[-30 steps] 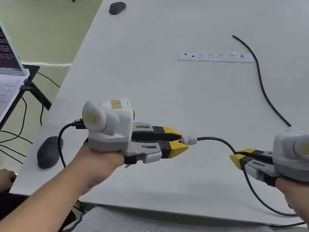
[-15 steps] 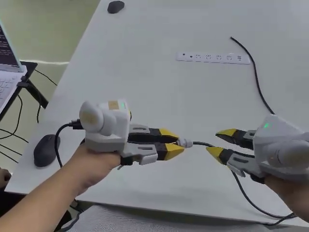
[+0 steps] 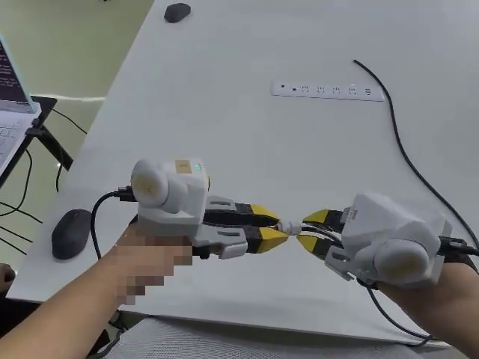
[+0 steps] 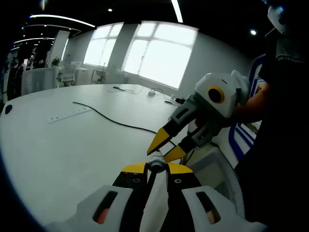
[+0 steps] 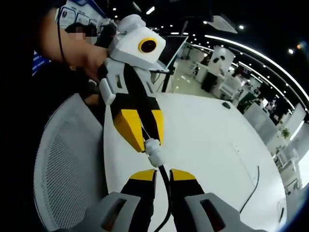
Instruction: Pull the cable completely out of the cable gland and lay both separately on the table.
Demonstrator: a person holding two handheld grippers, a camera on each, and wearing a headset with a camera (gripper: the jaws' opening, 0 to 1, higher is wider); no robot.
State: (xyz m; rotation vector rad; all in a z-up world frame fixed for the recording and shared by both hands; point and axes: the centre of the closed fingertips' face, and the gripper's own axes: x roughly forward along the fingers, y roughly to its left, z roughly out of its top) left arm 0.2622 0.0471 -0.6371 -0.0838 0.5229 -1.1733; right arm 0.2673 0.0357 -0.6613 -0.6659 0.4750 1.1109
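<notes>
In the head view, the left hand-held gripper (image 3: 275, 226) sits at lower centre of the frame. Its yellow-tipped jaws are pressed together on the small pale cable gland (image 3: 291, 224), which is held in the air above the near edge of the white surface (image 3: 224, 112). The right hand-held gripper (image 3: 308, 229) faces it tip to tip from the lower right. The black cable (image 3: 385, 313) comes out below that hand and curves off toward the bottom right corner.

The right gripper view shows the gap that the head view hides. At bottom centre the cable (image 5: 166, 186) runs down between the right hand-held gripper's own jaws, which stand slightly apart on either side of it. Just above, the cable gland (image 5: 152, 151) is pinched by the left hand-held gripper (image 5: 146, 139), which reaches down from the upper left. A mesh chair back (image 5: 63, 164) lies at the left of this view.

The left gripper view shows the cable gland (image 4: 155, 165) gripped at the tips of its own jaws, at lower centre. The right hand-held gripper (image 4: 166, 146) comes in from the right, its two yellow tips parted.

In the head view, a white power strip (image 3: 327, 90) lies at upper centre, with a black cord (image 3: 408, 161) running down the right side. One dark mouse (image 3: 177, 11) sits at the top edge and another (image 3: 71, 233) at the far left.
</notes>
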